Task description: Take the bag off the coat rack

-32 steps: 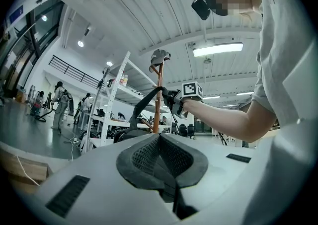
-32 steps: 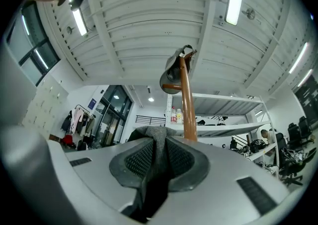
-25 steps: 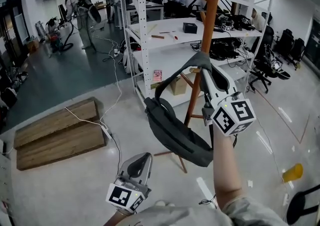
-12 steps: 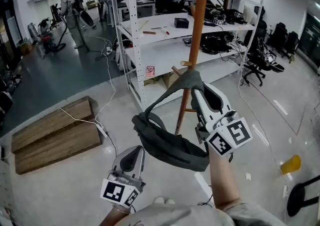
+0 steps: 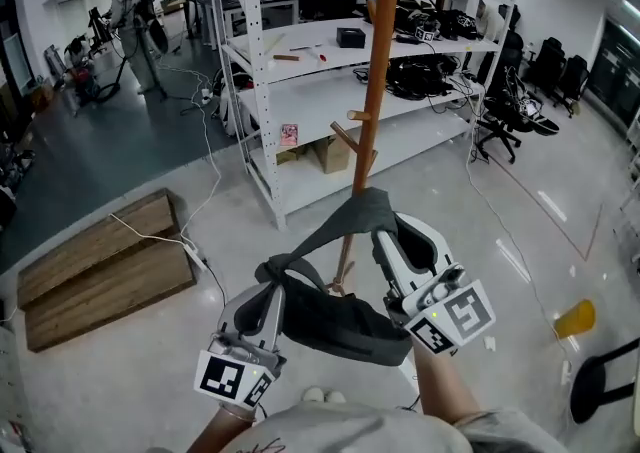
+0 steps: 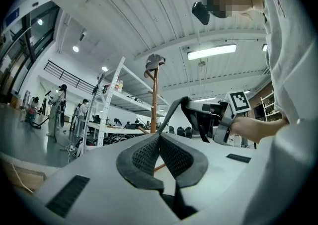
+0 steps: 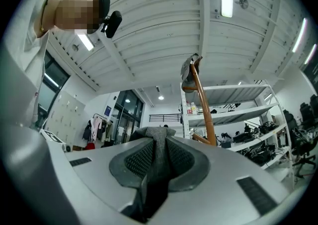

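Note:
The dark grey bag (image 5: 335, 321) hangs by its strap (image 5: 345, 219) clear of the orange coat rack pole (image 5: 372, 91). My right gripper (image 5: 382, 233) is shut on that strap, which runs up between its pads (image 7: 158, 152). The bag body sags below and left of it, in front of the person's chest. My left gripper (image 5: 271, 291) sits against the bag's left end with its jaws shut and nothing between them (image 6: 159, 137). In the left gripper view the right gripper (image 6: 211, 119) holds the strap (image 6: 174, 112) beside the rack (image 6: 154, 102). A cap (image 7: 190, 72) tops the rack.
A white shelving unit (image 5: 270, 81) stands just behind the rack. Wooden boards (image 5: 95, 266) and a cable (image 5: 205, 201) lie on the floor at left. A yellow object (image 5: 577, 319) and office chairs (image 5: 510, 106) are to the right. People (image 5: 125, 1) work far back left.
The bag has come down and toward the person, away from the rack pole, still held by the right gripper. The left gripper has risen to the bag's left end.

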### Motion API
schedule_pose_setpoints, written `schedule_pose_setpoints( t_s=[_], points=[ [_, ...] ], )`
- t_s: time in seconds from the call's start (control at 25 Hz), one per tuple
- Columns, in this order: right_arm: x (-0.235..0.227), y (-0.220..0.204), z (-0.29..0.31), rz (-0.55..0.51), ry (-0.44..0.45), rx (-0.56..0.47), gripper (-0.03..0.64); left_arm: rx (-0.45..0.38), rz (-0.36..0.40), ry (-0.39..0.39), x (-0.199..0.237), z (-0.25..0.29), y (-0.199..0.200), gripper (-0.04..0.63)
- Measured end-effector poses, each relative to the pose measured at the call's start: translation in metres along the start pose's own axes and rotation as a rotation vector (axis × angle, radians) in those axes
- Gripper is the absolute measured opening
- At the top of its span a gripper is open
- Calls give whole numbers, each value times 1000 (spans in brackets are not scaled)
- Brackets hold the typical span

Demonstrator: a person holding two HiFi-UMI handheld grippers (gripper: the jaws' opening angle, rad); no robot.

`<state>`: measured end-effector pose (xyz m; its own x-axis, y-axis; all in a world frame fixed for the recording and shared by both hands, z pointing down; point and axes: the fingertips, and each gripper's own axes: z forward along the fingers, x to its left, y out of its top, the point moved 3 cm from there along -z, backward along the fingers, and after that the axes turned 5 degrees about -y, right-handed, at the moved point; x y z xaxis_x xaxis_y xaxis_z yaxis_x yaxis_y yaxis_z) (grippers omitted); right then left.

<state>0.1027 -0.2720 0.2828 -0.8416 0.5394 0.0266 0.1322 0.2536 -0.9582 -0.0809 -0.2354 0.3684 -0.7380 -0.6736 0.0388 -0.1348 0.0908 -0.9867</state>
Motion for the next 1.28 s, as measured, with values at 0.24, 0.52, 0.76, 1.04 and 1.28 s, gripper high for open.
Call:
schedule_pose_setpoints(
  t_s=[0.24,0.52,0.76,1.04,1.28],
  points=[
    [11,-22,-20,56,18,51,74,0,-5,-22,-5,6,1,18],
    [18,-35,-37,57,9,92,74,1,-14,-42,-11,9,0,18],
    [19,-33,-50,85,12,84,74,-7,-13,-43,-20,11,3,18],
    [27,-30,-67,97,60,80,74,-24,-10,-20,-36,10,7,18],
    [34,-22,-86,66,77,83,74,-42,-11,-24,-52,6,8,18]
  ],
)
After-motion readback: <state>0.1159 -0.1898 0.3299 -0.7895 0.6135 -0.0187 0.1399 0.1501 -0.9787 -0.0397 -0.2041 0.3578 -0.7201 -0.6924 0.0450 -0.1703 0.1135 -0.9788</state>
